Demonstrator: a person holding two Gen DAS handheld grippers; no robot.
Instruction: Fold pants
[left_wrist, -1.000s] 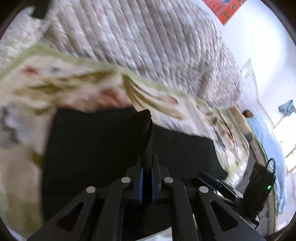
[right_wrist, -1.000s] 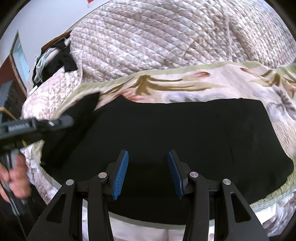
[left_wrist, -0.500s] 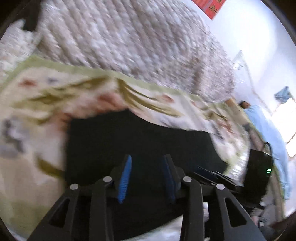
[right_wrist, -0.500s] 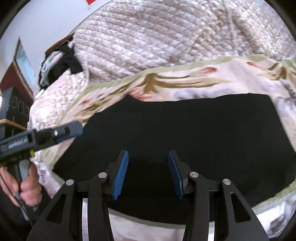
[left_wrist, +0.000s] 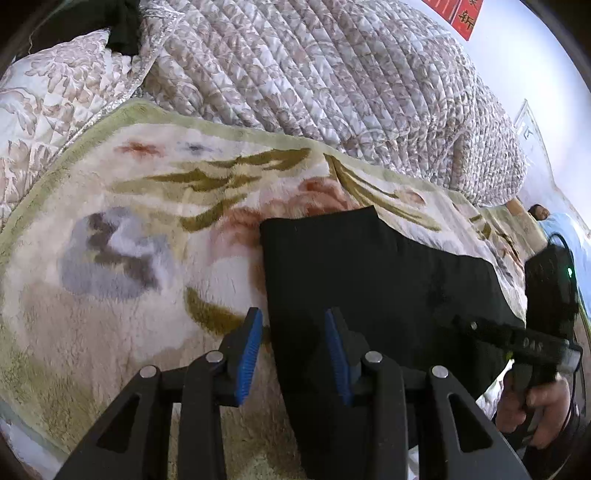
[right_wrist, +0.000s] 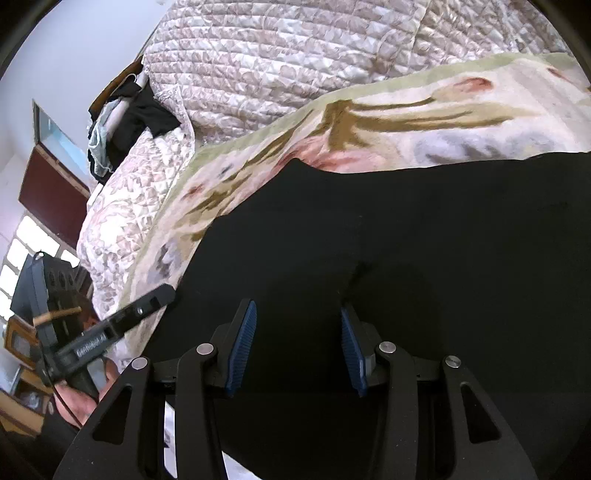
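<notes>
The black pants (left_wrist: 376, 280) lie folded flat on a floral blanket (left_wrist: 129, 221) on the bed. They also fill the right wrist view (right_wrist: 406, 240). My left gripper (left_wrist: 293, 332) is open and empty, its jaws straddling the left edge of the pants. My right gripper (right_wrist: 297, 332) is open and empty, low over the middle of the black cloth. The right gripper also shows at the right of the left wrist view (left_wrist: 517, 338), and the left gripper at the lower left of the right wrist view (right_wrist: 110, 328).
A quilted bedspread (left_wrist: 332, 74) is bunched behind the blanket. Dark clothes (right_wrist: 136, 118) are heaped at the bed's far corner. A black device with a green light (left_wrist: 550, 291) stands off the bed's edge. A window (right_wrist: 22, 258) is at the left.
My left gripper has opened and let go of the pants' raised fold, which now lies flat, then drawn back to the left edge. My right gripper stayed open and shifted slightly.
</notes>
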